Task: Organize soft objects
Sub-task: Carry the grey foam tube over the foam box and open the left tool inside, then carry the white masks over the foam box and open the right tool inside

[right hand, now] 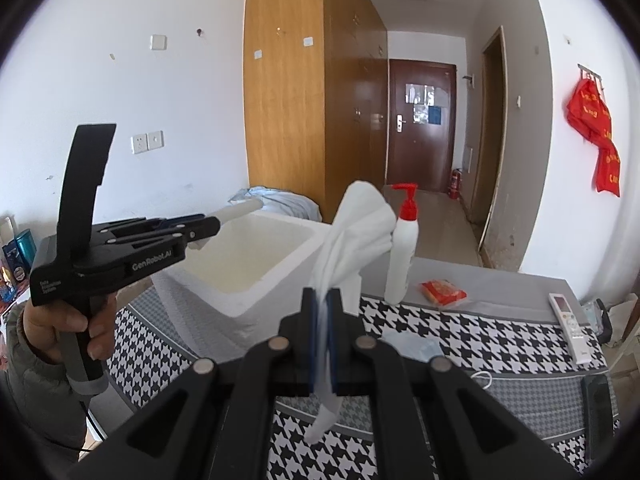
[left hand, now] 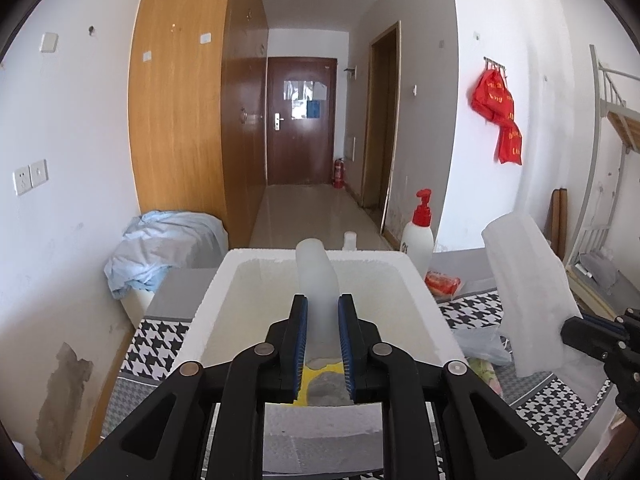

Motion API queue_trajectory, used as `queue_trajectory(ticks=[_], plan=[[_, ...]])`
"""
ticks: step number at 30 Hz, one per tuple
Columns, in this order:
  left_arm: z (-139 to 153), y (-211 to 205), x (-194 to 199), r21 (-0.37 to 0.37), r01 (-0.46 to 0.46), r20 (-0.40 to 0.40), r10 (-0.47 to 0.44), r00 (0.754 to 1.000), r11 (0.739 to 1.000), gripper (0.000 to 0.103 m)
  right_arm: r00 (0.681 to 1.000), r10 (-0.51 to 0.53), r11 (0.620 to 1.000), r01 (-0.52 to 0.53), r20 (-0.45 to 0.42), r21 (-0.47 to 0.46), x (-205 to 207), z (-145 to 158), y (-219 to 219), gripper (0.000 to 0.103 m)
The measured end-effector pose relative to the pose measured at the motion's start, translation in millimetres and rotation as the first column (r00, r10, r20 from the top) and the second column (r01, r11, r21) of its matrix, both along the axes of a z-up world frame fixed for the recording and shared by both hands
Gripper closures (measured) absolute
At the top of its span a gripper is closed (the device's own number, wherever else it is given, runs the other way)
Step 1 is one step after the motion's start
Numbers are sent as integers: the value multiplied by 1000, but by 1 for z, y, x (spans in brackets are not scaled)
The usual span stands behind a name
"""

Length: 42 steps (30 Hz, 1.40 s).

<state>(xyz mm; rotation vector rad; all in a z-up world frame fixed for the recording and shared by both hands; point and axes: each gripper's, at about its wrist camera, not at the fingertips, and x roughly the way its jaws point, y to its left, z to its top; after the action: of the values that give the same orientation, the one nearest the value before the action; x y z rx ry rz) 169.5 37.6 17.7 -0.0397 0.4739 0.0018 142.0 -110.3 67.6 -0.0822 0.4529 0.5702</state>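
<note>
As I hover over the box: my left gripper (left hand: pixel 323 322) pinches a pale soft tube (left hand: pixel 316 272), centre frame, above the foam box (left hand: pixel 416 280).
Right gripper (right hand: pixel 323 322): clamped on white cloth (right hand: pixel 352 236).
Risk: the tube may bend and catch the rim.

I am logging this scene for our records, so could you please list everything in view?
foam box: one, white, on the patterned table.
foam tube: one, translucent white, clamped over the box.
white cloth: one, held up, right of the box.
pump bottle: one, white with red top, behind the cloth.
red packet: one, on the table.
remote: one, white, table's right edge.
blue bedding: one heap, left of the box.
red bags: hanging on the wall.
left gripper: black, shut on the tube.
right gripper: black, shut on the cloth.
</note>
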Motion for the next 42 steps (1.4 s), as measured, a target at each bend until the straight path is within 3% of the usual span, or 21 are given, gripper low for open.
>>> queue_trajectory(ticks=[6,7,11,16,29,42], plan=[[2,2,-3,13,-11,9,11,1000,1000,78,1000,-3,1000,3,-3,1,1,0,0,96],[3,2,-3,16,-15,11,14,1000,1000,70,1000,-2,1000,2,-3,2,1,0,0,96],[6,3,-12,14,-20,48,19,999,1000,18,1000,-2,1000,2,-1,2,3,0,1,96],[12,5,-24,21,-22,91,20,996,1000,2,1000,0,1000,0,2,5,5,1,3,96],[18,21,-54,14,-88,115,86,990,996,1,1000,1,1000,-1,12,14,12,7,9,96],[10,39,-79,10,-114,116,112,987,993,1,998,50,999,-50,32,-8,10,20,44,96]])
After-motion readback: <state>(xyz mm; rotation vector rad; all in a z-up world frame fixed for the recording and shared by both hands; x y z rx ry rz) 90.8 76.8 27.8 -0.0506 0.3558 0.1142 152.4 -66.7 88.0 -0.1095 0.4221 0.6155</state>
